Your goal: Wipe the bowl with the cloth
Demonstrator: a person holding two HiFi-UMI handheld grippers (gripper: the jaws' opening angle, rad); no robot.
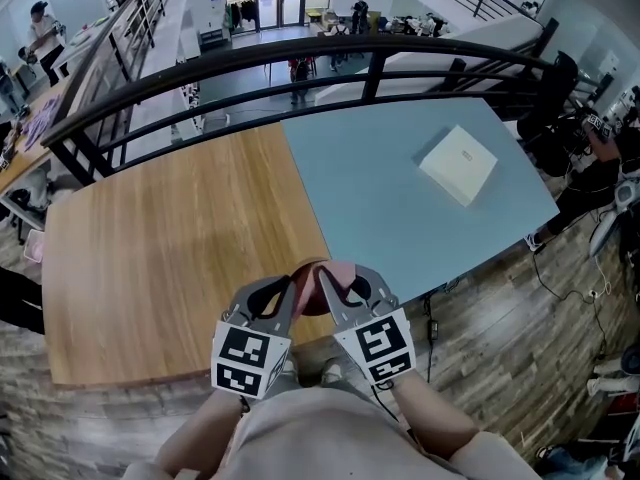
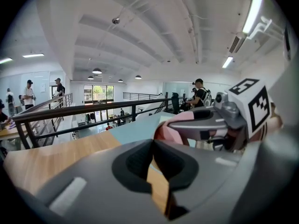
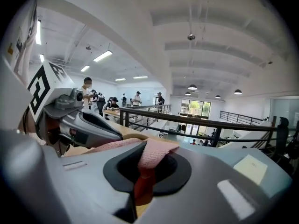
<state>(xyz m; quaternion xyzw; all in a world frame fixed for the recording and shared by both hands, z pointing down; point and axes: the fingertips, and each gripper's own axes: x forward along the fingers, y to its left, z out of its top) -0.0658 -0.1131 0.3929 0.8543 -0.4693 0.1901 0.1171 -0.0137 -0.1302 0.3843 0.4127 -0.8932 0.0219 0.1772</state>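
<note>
My two grippers are side by side over the wooden table's near edge, raised off the top. The left gripper (image 1: 292, 286) (image 2: 153, 143) is shut, with a thin orange-brown edge pinched between its jaws. That edge looks like the rim of the red-brown bowl (image 1: 307, 298) (image 2: 157, 186). The right gripper (image 1: 322, 280) (image 3: 150, 146) is shut on a pink cloth (image 1: 340, 271) (image 3: 154, 154). The cloth lies against the bowl (image 3: 141, 186), whose red surface shows just below it. In the left gripper view the cloth (image 2: 166, 129) bulges out beside the right gripper's jaws. Most of the bowl is hidden.
The table has a wooden half (image 1: 160, 258) and a light blue half (image 1: 400, 218); a flat white box (image 1: 458, 164) lies on the blue half, far right. A black railing (image 1: 300, 63) runs behind the table. Cables lie on the floor (image 1: 560, 288) at right.
</note>
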